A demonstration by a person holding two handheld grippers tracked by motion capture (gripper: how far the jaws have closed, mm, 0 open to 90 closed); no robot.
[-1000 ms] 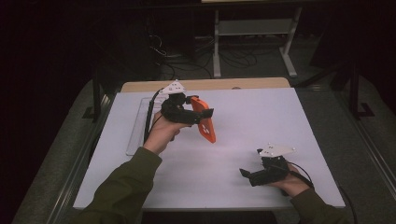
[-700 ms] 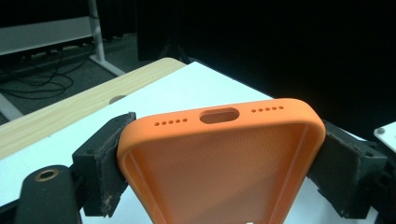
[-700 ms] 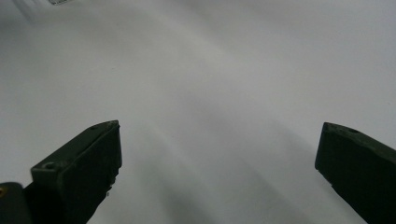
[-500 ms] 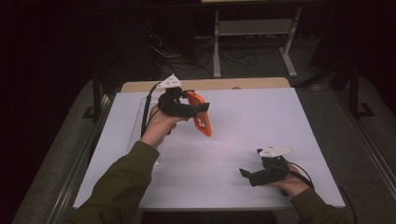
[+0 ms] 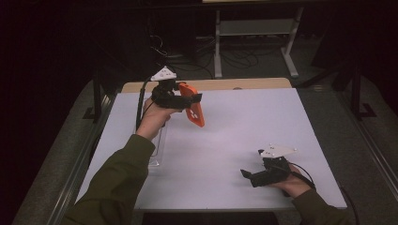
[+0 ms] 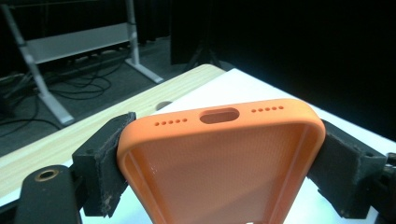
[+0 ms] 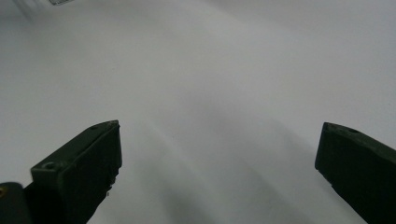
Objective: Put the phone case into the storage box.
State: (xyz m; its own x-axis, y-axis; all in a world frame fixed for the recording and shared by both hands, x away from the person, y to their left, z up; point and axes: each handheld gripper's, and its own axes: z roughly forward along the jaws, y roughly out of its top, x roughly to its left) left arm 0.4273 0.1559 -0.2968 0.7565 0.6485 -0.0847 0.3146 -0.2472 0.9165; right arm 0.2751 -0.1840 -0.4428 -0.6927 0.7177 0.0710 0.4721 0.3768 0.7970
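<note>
Nearest the person, the right hand-held gripper [image 5: 248, 176] is resting low on the white desk [image 5: 244, 122], well apart from the orange phone case [image 5: 193, 107] and on the near right of it; its jaws are standing wide apart with nothing but bare desk between them in the right gripper view. Farther out, toward the far left of the desk, the left hand-held gripper [image 5: 190, 99] is holding the phone case up in the air, clear of the surface. In the left gripper view the jaws are clamping the case [image 6: 219, 158] across its width, one pad on each long side, so its long axis is running straight out from the gripper, port end away. From above, the case is hanging tilted, its far end dipping toward the desk. A clear tray [image 5: 158, 145] is lying just below and nearer than the case. The left hand is plainly the nearer one; any handover would need the right to travel up and across to the case.
</note>
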